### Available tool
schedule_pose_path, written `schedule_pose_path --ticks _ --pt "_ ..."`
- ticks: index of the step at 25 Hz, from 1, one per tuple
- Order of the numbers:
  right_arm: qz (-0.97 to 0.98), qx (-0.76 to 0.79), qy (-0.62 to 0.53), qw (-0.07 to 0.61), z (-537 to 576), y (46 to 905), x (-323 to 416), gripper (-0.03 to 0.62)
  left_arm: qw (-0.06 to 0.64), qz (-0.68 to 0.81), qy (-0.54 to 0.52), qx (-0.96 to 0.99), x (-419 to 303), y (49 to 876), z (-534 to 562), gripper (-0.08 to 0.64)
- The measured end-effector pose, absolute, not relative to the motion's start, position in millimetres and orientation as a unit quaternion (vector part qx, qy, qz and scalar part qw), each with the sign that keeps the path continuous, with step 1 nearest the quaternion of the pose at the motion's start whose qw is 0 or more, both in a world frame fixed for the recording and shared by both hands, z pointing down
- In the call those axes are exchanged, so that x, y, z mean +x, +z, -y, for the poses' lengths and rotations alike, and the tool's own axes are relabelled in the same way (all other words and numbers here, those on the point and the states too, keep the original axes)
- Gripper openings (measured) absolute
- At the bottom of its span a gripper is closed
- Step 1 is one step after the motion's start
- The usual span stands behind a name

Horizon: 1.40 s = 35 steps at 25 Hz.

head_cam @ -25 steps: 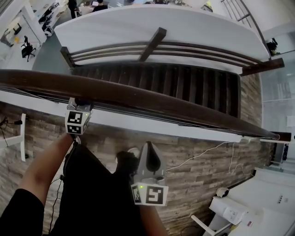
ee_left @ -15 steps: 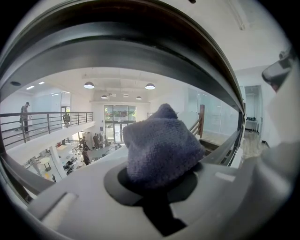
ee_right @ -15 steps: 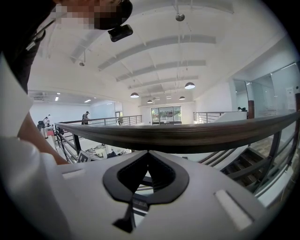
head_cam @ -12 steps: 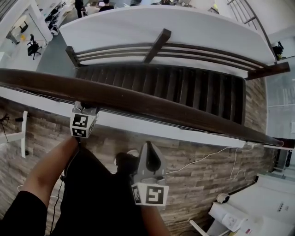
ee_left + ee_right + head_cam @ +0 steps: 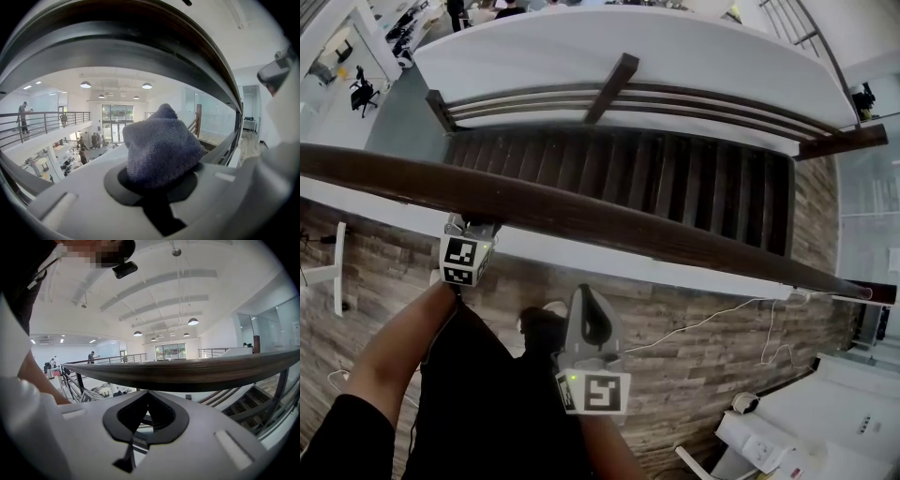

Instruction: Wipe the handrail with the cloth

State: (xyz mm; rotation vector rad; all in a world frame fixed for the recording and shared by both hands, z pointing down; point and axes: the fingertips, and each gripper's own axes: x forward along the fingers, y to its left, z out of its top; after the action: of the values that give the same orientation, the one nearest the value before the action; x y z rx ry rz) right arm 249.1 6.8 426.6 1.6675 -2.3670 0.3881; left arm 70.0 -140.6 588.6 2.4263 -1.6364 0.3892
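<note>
You held your left gripper [image 5: 467,234] out at ten o'clock on a bare forearm [image 5: 394,361], its jaws clamped on the cloth [image 5: 159,147], while your right gripper [image 5: 589,305] sat nearer you at six o'clock, pointing toward twelve, jaws closed and empty.

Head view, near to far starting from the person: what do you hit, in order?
right claw → left claw, shut on the cloth → handrail → stairs → far railing
</note>
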Motion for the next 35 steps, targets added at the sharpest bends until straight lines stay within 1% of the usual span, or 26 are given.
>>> schedule_pose_path --ticks 9,16,20,23,26,29,35 --pt "0.809 0.561 0.132 0.115 -9.1 431.9 259.3 0.002 0.110 0.539 0.117 0.827 99.2 581.7 138.1 0.051" --pt "0.812 0.555 0.130 0.128 -15.2 431.6 264.3 0.002 0.108 0.527 0.118 0.835 114.1 581.2 139.2 0.051" --pt "0.817 0.546 0.127 0.136 -20.3 429.3 261.3 0.002 0.116 0.543 0.104 0.825 104.7 572.9 138.3 0.051" --pt "0.826 0.532 0.129 0.137 -22.9 435.1 248.2 0.002 0.131 0.572 0.089 0.805 75.8 570.5 130.6 0.051" --pt "0.840 0.508 0.128 0.142 -23.2 434.9 219.9 0.002 0.147 0.599 0.086 0.782 32.0 574.0 113.0 0.051" --pt "0.853 0.488 0.124 0.136 -22.3 430.9 189.3 0.002 0.150 0.623 0.096 0.761 -18.6 581.1 95.9 0.051" --pt "0.875 0.442 0.121 0.157 -24.8 424.8 116.1 0.002 0.153 0.680 0.113 0.708 -140.0 581.2 74.5 0.051"
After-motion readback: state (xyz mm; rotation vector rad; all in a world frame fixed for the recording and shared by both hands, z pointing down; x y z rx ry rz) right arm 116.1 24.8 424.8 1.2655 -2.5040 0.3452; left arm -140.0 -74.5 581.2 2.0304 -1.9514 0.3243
